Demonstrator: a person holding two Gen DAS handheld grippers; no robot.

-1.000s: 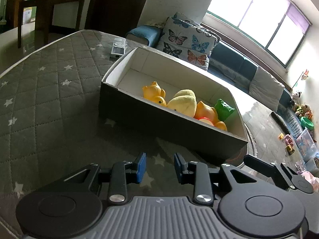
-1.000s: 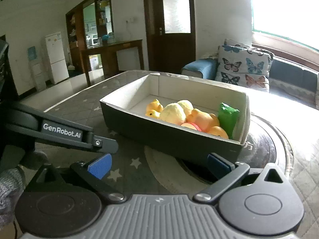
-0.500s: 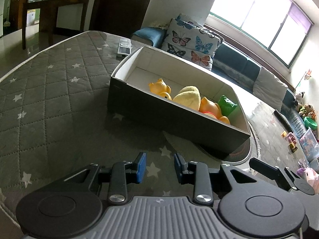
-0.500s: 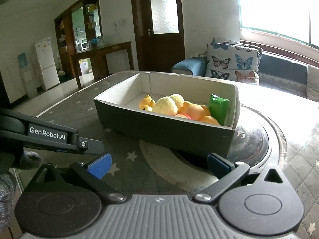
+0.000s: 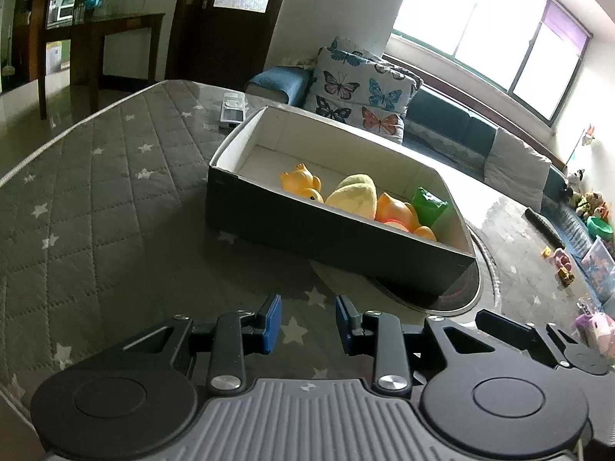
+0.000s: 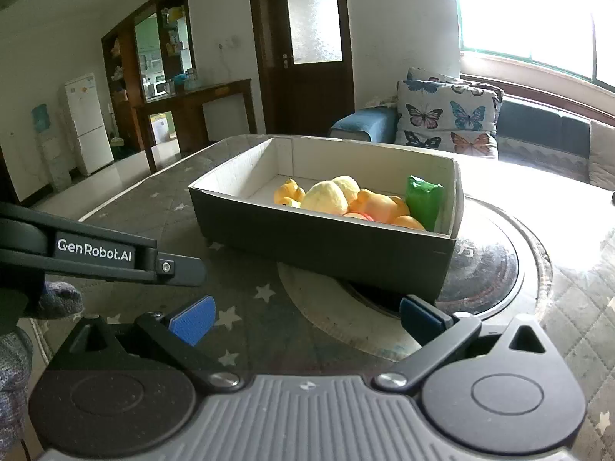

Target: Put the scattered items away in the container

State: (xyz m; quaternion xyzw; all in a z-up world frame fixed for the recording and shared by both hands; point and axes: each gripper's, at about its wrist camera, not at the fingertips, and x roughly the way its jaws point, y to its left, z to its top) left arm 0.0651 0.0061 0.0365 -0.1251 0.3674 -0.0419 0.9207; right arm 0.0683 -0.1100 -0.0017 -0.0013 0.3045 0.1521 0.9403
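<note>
The toys (image 6: 346, 201) are lying together inside the box (image 6: 319, 242), which is sitting on the desk (image 5: 96, 207). Near the box, the left hand-held gripper (image 5: 307, 322) is partly open and empty. The right hand-held gripper (image 6: 307, 317) is wide open, holding nothing.

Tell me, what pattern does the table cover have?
Grey quilted table cover with small white stars; it shows best in the left wrist view.

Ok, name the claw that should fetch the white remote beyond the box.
Left, probably: the left claw is open, empty, and sees bare table beside the box to the remote; in the right view the box hides it.
</note>
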